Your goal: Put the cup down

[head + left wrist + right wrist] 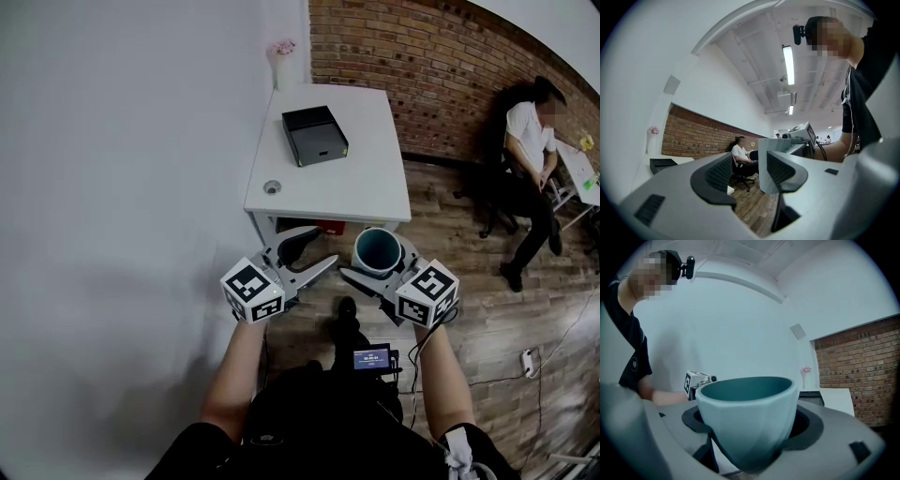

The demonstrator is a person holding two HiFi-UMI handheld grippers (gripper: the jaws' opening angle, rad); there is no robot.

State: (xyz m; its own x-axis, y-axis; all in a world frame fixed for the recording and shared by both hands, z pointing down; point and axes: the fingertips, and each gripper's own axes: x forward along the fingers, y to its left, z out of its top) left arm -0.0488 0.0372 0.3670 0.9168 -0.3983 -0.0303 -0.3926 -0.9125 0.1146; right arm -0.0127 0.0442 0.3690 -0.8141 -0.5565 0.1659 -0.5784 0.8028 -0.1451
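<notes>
Two hand-held grippers meet in front of the person's body, with the task's thing in one of them. The right gripper (746, 437) pinches a teal, smooth-walled, handleless cup (378, 251) low on its sides. The cup sits upright with its mouth open to the ceiling, in the air over the wooden plank floor (450, 281) and just short of the near edge of the white rectangular table (361, 183). The left gripper (323, 247), just beside it, has its jaws spread with nothing between them. Farther off, a black rectangular box (315, 134) lies on the tabletop, a white vase of pink flowers (282, 64) stands at the far corner, and a red brick wall (422, 56) closes the room. The step in hand looks like the carry toward the table, with the set-down not yet begun. The next move likely calls for bringing the cup over bare tabletop in front of the box, lowering it level until its base rests, then parting the right jaws.
</notes>
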